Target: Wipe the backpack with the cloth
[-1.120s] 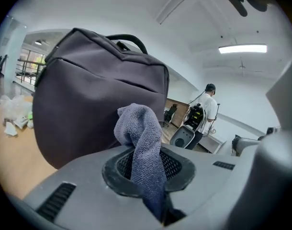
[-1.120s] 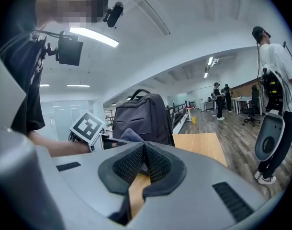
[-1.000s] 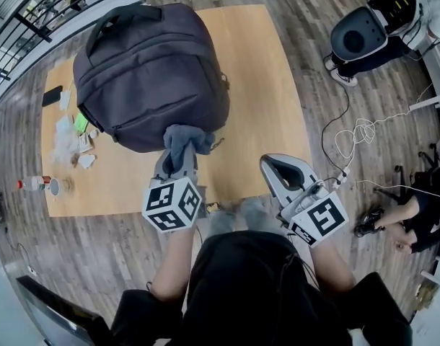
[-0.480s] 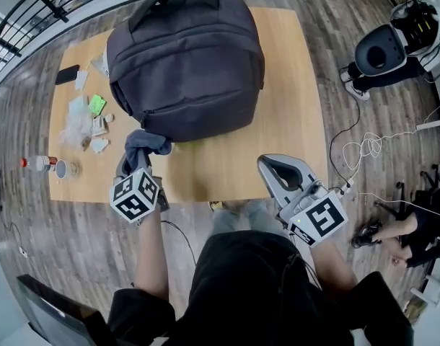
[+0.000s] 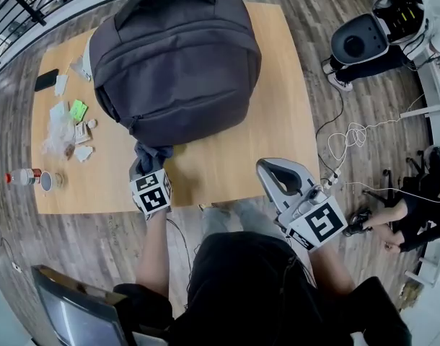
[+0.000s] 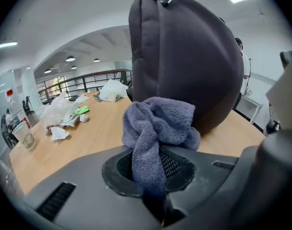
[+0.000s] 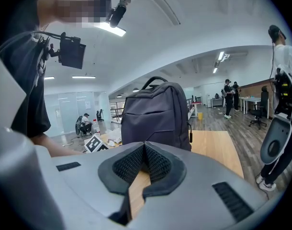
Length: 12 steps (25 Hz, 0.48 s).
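Note:
A dark grey backpack (image 5: pixel 175 56) stands on the wooden table (image 5: pixel 270 143); it fills the upper part of the left gripper view (image 6: pixel 194 56) and rises in the middle of the right gripper view (image 7: pixel 158 116). My left gripper (image 5: pixel 149 170) is shut on a blue-grey cloth (image 5: pixel 152 154), bunched against the backpack's near bottom edge. The cloth (image 6: pixel 155 138) hangs out of the jaws, which are closed on it. My right gripper (image 5: pixel 276 170) is shut and holds nothing, at the table's near edge to the right of the backpack. Its pads (image 7: pixel 158 166) meet.
Crumpled wrappers and paper (image 5: pixel 65 132), a phone (image 5: pixel 47 79), a small bottle (image 5: pixel 22 177) and a cup (image 5: pixel 47 182) lie along the table's left side. White cables (image 5: pixel 353 139) trail on the floor to the right, near people and a white chair (image 5: pixel 358 40).
My left gripper has swung left, then dropped lower with the cloth, ending at the backpack's near bottom edge. The right gripper has hardly shifted.

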{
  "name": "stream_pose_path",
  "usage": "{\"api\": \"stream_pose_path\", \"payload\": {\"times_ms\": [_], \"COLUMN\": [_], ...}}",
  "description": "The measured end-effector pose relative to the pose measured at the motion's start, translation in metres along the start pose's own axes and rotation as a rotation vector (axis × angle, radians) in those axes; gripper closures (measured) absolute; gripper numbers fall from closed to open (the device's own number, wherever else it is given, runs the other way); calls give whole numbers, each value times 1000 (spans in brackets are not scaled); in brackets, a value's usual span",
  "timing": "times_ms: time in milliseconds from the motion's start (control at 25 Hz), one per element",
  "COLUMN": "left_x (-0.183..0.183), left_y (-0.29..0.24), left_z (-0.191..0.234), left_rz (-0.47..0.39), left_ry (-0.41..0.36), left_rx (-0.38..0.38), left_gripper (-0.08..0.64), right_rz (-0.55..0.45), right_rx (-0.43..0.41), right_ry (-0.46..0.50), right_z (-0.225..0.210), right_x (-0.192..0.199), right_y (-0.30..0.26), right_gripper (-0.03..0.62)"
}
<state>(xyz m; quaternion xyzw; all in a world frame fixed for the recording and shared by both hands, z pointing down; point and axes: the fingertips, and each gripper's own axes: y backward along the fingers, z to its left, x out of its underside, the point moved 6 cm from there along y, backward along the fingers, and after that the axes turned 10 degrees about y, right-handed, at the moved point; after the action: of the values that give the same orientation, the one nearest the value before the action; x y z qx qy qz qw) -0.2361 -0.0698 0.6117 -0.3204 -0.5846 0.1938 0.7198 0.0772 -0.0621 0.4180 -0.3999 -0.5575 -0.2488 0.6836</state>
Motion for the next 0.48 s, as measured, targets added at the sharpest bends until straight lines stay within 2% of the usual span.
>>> {"api": "stream_pose_path", "payload": {"times_ms": [280, 480], "left_x": [13, 26], "left_y": [-10, -13], "left_z": [-24, -62], "left_rz": [74, 112], "left_ry": [-8, -86], "left_rx": [45, 108], "left_gripper": [506, 506], "right_rz": [0, -6], "right_rx": [38, 55], "right_ry": [-13, -17], "right_z": [-7, -18], "right_x": [2, 5], "right_y": [10, 22], "right_gripper": [580, 580]}}
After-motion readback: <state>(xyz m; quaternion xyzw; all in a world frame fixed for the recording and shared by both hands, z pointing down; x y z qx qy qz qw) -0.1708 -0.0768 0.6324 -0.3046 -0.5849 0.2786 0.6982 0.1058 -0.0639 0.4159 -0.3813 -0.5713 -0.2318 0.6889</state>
